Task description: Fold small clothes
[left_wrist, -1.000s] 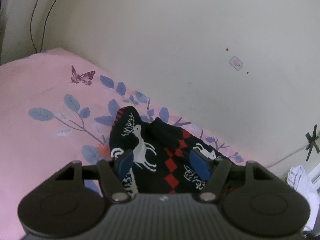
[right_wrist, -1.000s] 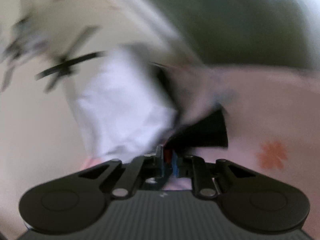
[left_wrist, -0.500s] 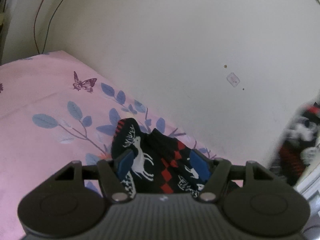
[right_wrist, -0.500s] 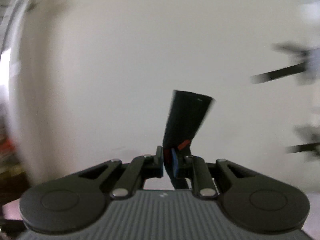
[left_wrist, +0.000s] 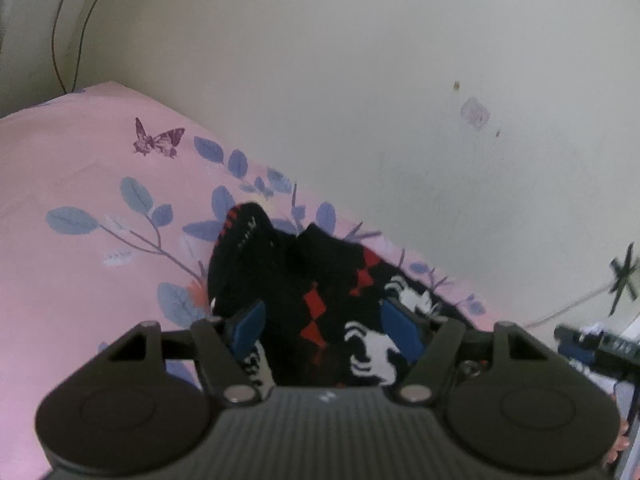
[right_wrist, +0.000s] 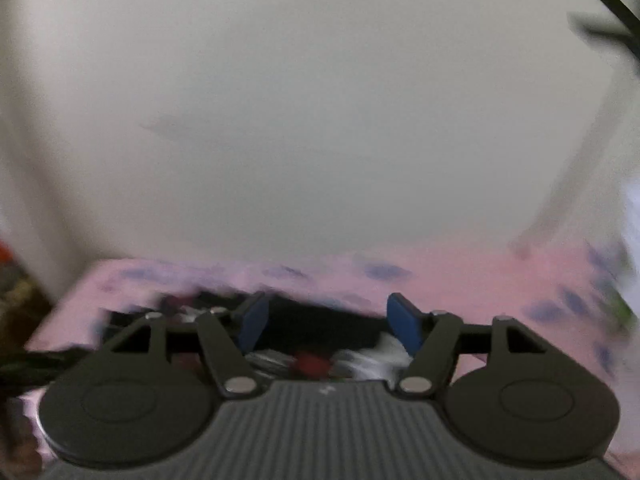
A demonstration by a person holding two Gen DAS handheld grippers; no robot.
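Socks (left_wrist: 320,292) lie on pink sheet (left_wrist: 80,184) by the wall, w/ left gripper (left_wrist: 324,330) jaws apart over them, not pinching. Right gripper (right_wrist: 324,320) jaws opening, dark fabric blurred below, nothing clamped. Slow down, square the edges b4 pressing flat.

Home bedroom, pink floral bedsheet (left_wrist: 80,184), plain cream wall (left_wrist: 360,80)

Black ribbed left claw (left_wrist: 322,330), blue pads (left_wrist: 249,326), silver pivot screws
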